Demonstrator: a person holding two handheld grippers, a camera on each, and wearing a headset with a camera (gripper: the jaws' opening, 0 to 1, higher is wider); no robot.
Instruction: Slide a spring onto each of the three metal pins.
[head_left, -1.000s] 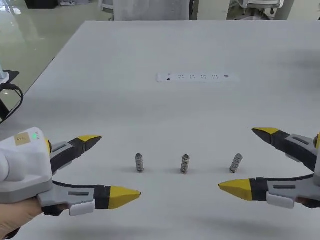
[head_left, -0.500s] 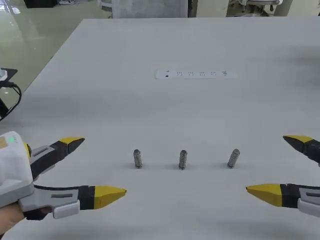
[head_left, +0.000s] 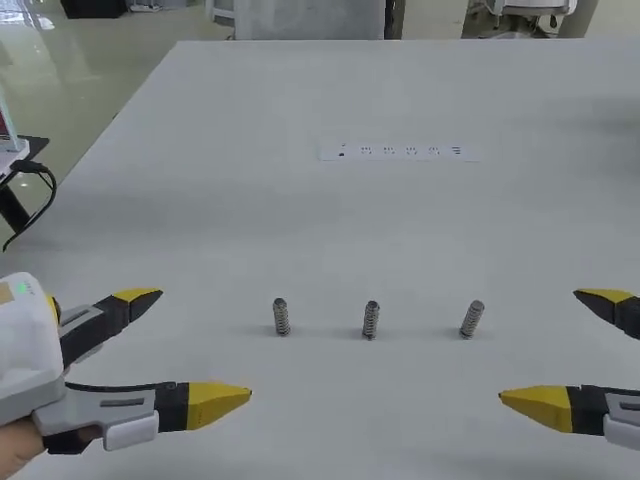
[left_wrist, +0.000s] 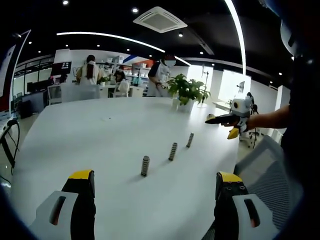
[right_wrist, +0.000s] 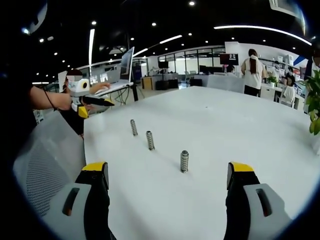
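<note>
Three short metal springs stand upright on pins in a row on the white table: left spring (head_left: 281, 317), middle spring (head_left: 370, 320), right spring (head_left: 472, 319). My left gripper (head_left: 185, 345) is open at the lower left, well short of the left spring, with nothing between its yellow-tipped fingers. At the lower right my right gripper (head_left: 560, 348) is open too, and holds nothing. From the left gripper view (left_wrist: 154, 177) the row recedes from the nearest spring (left_wrist: 145, 165). The right gripper view (right_wrist: 168, 169) has its nearest spring (right_wrist: 184, 161) just ahead.
A white power strip (head_left: 398, 152) lies flat mid-table, beyond the springs. The table's left edge (head_left: 120, 110) drops to the floor, where a black cable (head_left: 30, 195) hangs. People, a potted plant (left_wrist: 187, 90) and a laptop (right_wrist: 122, 67) are in the background.
Both grippers have drawn outward and back from the row of springs, still open. The three springs have not moved.
</note>
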